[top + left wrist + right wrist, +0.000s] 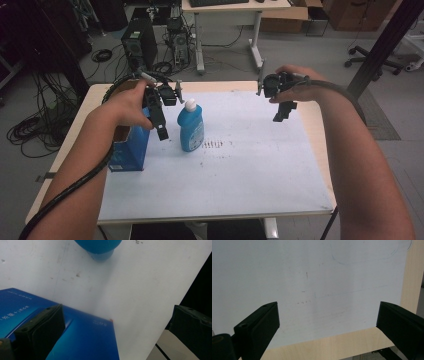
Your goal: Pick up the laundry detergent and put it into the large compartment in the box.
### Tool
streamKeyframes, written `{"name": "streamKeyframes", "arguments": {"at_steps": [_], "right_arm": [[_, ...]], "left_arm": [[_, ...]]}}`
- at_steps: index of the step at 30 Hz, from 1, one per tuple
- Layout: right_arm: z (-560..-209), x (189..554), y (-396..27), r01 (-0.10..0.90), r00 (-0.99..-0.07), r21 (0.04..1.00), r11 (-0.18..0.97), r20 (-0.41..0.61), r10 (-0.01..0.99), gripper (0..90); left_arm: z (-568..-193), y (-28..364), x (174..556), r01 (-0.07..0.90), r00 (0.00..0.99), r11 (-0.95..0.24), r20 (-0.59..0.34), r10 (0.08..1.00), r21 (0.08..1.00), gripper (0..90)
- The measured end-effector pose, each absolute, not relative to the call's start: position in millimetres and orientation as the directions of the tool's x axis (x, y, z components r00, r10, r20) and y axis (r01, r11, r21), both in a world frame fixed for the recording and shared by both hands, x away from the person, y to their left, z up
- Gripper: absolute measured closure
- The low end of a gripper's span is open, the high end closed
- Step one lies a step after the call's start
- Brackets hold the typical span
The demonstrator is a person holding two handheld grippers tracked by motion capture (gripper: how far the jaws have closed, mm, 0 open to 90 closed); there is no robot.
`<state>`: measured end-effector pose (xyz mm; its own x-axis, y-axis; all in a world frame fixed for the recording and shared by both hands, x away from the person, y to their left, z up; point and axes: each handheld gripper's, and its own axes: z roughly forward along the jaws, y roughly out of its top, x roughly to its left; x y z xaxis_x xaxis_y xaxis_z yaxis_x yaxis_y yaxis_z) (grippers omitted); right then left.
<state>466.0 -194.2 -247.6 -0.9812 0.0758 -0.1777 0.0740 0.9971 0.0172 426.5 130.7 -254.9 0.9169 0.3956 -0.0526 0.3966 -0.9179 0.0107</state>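
The left gripper [161, 131] hangs released, its jaws wide apart with nothing between them, above the blue box [131, 149] at 9 o'clock on the tabletop [240, 195]. The blue bottle [191, 127] stands just beside the box, toward 3 o'clock. The right gripper [281, 116] is released too, near 1 o'clock.

A blue bottle [191, 131] with a white cap is seen standing upright on the white sheet [240, 170], left of the middle, its label turned toward the near edge. Just beside it, at the sheet's left edge, a blue box [131, 150] is found standing on end, glossy, with small pale lettering on its face. In the left gripper view the box [82, 340] is shown close below, and the bottle's rounded blue body [98, 246] is caught at the top edge, apart from the box.
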Motion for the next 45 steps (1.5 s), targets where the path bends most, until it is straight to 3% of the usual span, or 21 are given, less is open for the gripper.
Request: {"name": "streamKeyframes", "arguments": {"at_steps": [19,31,45], "right_arm": [[-254.1,471.3,-193.2,0.059,-0.981,0.007,0.998,-0.186,0.059,4.3],[-259.9,470.2,-199.8,0.052,-0.981,0.021,0.998,-0.188,0.055,4.5],[-262.2,472.8,-211.7,0.044,-0.983,0.031,0.999,-0.179,0.048,4.4]], "left_arm": [[-246.1,125.2,425.3,0.469,0.882,-0.882,-0.081,0.465,0.040,0.2],[-234.7,111.4,430.2,0.611,0.789,-0.789,-0.124,0.602,0.055,0.2],[-223.4,89.9,439.6,0.706,0.707,-0.707,-0.118,0.698,0.044,0.2]]}}
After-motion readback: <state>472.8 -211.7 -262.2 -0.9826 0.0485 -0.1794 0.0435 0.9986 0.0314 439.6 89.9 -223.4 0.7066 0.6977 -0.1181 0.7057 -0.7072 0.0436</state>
